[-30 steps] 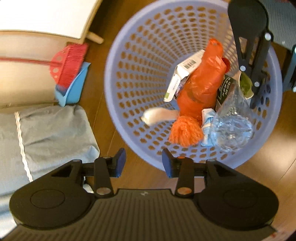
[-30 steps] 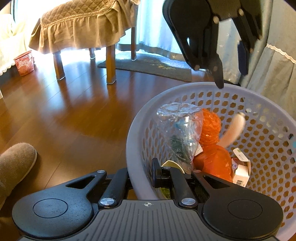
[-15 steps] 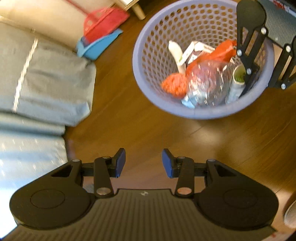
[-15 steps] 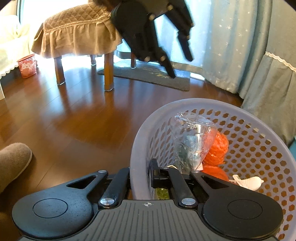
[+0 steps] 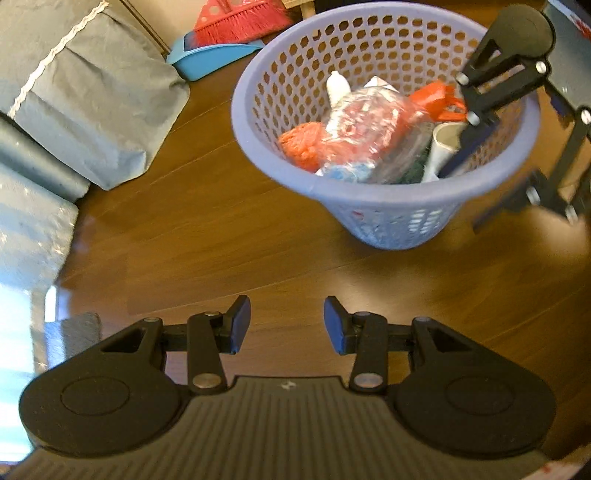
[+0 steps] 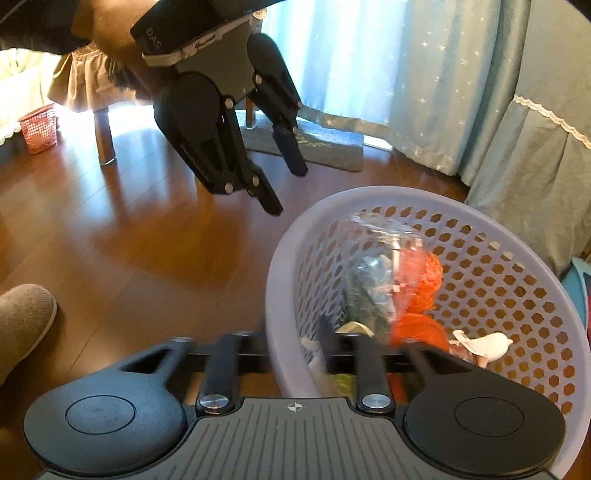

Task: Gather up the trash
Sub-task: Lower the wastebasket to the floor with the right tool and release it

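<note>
Your right gripper (image 6: 295, 354) straddles the basket (image 5: 332, 192) rim, jaws just opening off it so it sits on the floor. Left gripper (image 5: 287, 325) hovers apart, empty; trash inside.

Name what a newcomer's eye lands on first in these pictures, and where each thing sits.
The lilac perforated basket stands on the dark wood floor, stuffed with a crumpled clear bottle and orange bag. The right gripper straddles the basket's rim, jaws just opened, while the left gripper hangs open and empty above the floor. Behind the basket lean a red brush and blue dustpan.
</note>
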Demonstrator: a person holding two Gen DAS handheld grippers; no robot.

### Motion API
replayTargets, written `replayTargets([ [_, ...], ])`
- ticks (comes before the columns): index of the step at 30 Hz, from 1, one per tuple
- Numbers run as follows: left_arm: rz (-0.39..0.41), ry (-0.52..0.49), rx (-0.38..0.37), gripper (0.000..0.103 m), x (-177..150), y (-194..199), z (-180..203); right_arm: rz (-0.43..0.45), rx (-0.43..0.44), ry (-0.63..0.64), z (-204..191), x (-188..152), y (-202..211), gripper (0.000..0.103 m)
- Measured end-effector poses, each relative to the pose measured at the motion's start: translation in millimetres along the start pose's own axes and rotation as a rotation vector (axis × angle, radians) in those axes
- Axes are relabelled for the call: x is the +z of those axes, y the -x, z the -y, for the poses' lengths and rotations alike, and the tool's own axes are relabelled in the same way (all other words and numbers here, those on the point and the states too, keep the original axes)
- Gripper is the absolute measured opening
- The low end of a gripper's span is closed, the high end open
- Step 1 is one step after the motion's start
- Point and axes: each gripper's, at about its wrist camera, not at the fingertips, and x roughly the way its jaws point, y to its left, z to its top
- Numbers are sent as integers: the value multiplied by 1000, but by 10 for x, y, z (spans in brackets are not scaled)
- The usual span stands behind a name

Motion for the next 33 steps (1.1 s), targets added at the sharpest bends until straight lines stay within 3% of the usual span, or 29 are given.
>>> replayTargets([
  [2, 11, 20, -12, 40, -5, 12, 15, -3, -3, 1, -28, 11, 15, 48],
  [7, 48, 130, -55, 44, -74, 63, -47, -4, 11, -3, -48, 56, 68, 50],
  [13, 79, 274, -102, 59, -202, 57, -133, 23, 27, -20, -35, 179, 187, 54],
  [17, 76, 318, -127, 69, -266, 24, -123, 33, 22, -52, 0, 257, 306, 56],
  [23, 106, 358, -122, 87, -289, 52, -61, 45, 5, -79, 46, 308, 451, 56],
  [27, 123, 441, -114, 93, -274, 52, -93, 40, -7, -122, 126, 336, 481, 56],
  [33, 115, 482, -112, 98, -251, 6, -77, 38, -21, -196, 215, 322, 532, 56],
])
